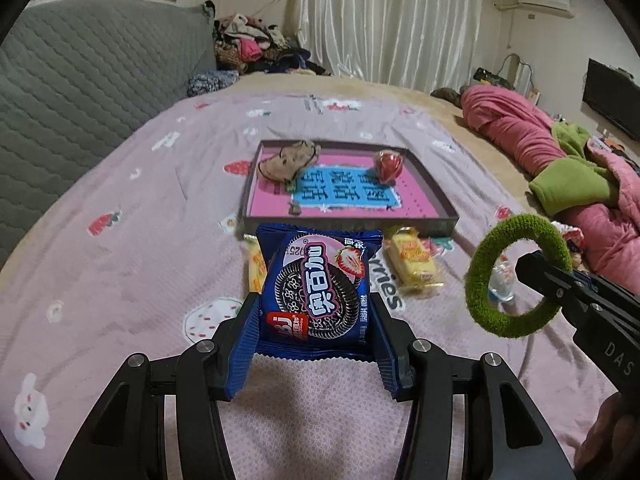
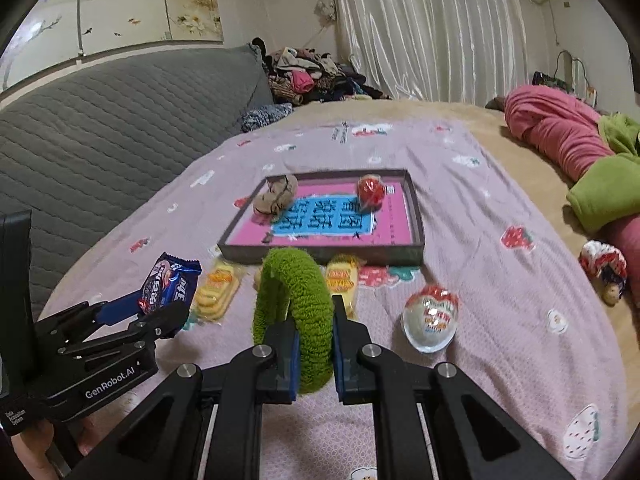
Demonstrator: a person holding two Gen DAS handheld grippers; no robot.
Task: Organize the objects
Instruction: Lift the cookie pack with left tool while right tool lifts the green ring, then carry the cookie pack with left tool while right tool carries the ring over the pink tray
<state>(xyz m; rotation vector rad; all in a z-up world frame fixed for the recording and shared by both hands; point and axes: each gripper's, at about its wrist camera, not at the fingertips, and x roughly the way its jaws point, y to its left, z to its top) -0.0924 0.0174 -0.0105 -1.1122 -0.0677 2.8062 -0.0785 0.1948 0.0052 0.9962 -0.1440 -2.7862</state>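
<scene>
The left gripper (image 1: 316, 320) was closed partway, pinching a blue cookie packet (image 1: 316, 292) above the pink bedsheet (image 1: 120, 280). The right gripper (image 2: 314, 344) was clamped narrowly on a green fuzzy ring (image 2: 294, 300). Past them, a shallow box (image 2: 416, 216) lay mid-bed, a beige sock (image 2: 276, 198) and red ball (image 2: 370, 190) in its far corners. Grey headboard (image 2: 100, 140) at the left edge, curtains (image 2: 432, 28) beyond.

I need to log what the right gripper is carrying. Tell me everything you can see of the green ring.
The green ring is a closed loop covered in fuzzy, towel-like bright green fabric, soft-looking and slightly squashed. It stands upright on edge, lifted above the bedspread, its lower part pinched between the blue pads of the right gripper. Through its opening the left wrist view shows the bedspread. Nothing else touches it.
</scene>
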